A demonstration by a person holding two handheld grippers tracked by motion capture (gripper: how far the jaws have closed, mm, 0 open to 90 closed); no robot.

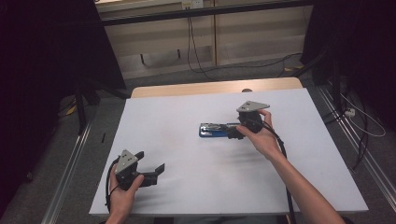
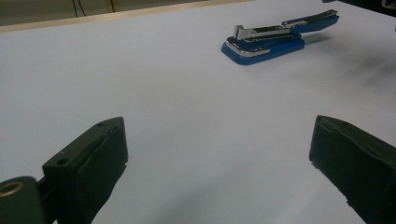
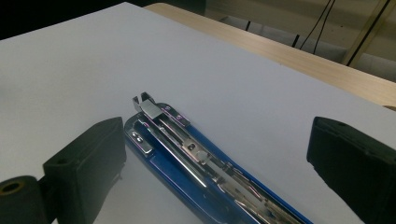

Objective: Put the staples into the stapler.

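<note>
A blue stapler (image 1: 214,129) lies on the white tabletop (image 1: 187,186) right of centre, its top swung back and the metal staple channel bared. My right gripper (image 1: 233,134) is at the stapler's right end. In the right gripper view that gripper (image 3: 219,135) is open and the stapler (image 3: 196,163) runs between its jaws, close to the left one; touch cannot be told. My left gripper (image 1: 152,161) is held open low over the table's front left, well apart from the stapler. From the left gripper (image 2: 217,135) the stapler (image 2: 268,41) lies far ahead to the right.
A wooden strip (image 1: 215,87) shows along the table's far edge. Beyond it are a pale wall panel and hanging cables (image 1: 191,42). Metal rails (image 1: 70,163) run along the floor on both sides, and dark curtains stand left and right.
</note>
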